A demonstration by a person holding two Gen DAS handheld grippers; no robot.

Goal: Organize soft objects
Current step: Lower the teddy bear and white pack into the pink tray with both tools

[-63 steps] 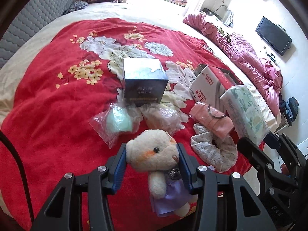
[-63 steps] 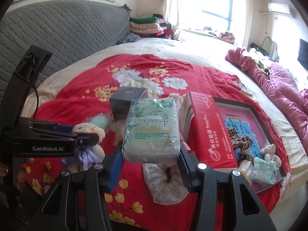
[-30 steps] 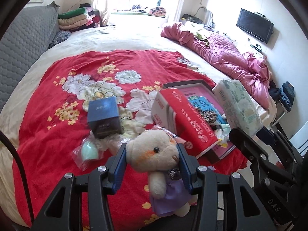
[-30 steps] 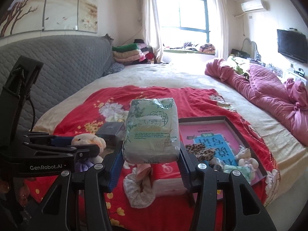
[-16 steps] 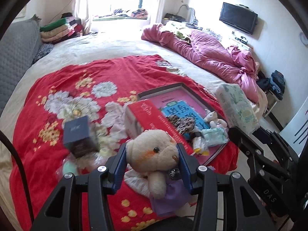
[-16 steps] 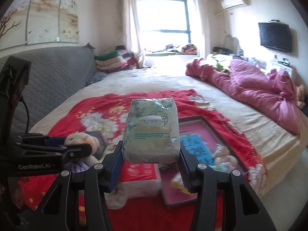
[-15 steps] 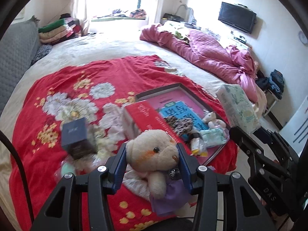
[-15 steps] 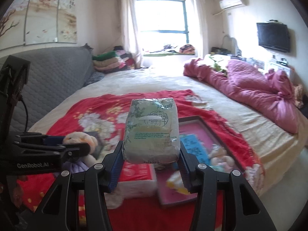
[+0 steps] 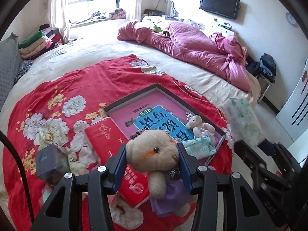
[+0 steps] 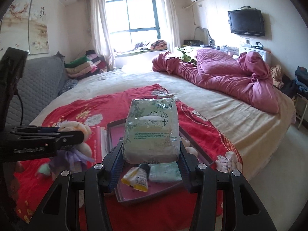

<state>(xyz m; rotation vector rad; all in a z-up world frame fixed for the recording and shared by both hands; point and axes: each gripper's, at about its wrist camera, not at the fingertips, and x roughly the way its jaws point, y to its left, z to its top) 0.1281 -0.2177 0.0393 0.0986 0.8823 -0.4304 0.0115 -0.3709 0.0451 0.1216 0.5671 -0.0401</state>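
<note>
Both loads are in the air over the bed as I carry them toward the open box: my left gripper (image 9: 152, 158) has its blue fingers (image 9: 119, 162) pinching the head of a cream plush bear (image 9: 154, 154), and my right gripper (image 10: 151, 154) has its fingers clamped on the sides of a green tissue pack (image 10: 152, 130). The shallow grey-walled box (image 9: 169, 92) lies on the red floral blanket (image 9: 77, 84), just ahead of and below both tools.

I judge this the transport step, two soft things lifted and neither yet set down. Already in the box are a smaller plush bear (image 9: 199, 124), a small pale-green packet (image 9: 200, 146) and a yellow-and-white tube (image 10: 136, 177). The next move, as I read it, calls for lowering each load over a bare part of the pink box floor, clear of those pieces, then spreading the fingers. The red carton (image 9: 107, 140) leaning at the box's near-left wall could catch the bear on the way in.

Much is hard to read. The tissue pack blocks the middle of the box in the right wrist view. The dark blue box (image 9: 48, 159) and the pale things around it on the blanket are smeared by blur. A floral fabric piece (image 9: 125, 214) shows only partly beneath the left tool, and I cannot tell what lies under the bear's purple skirt.
</note>
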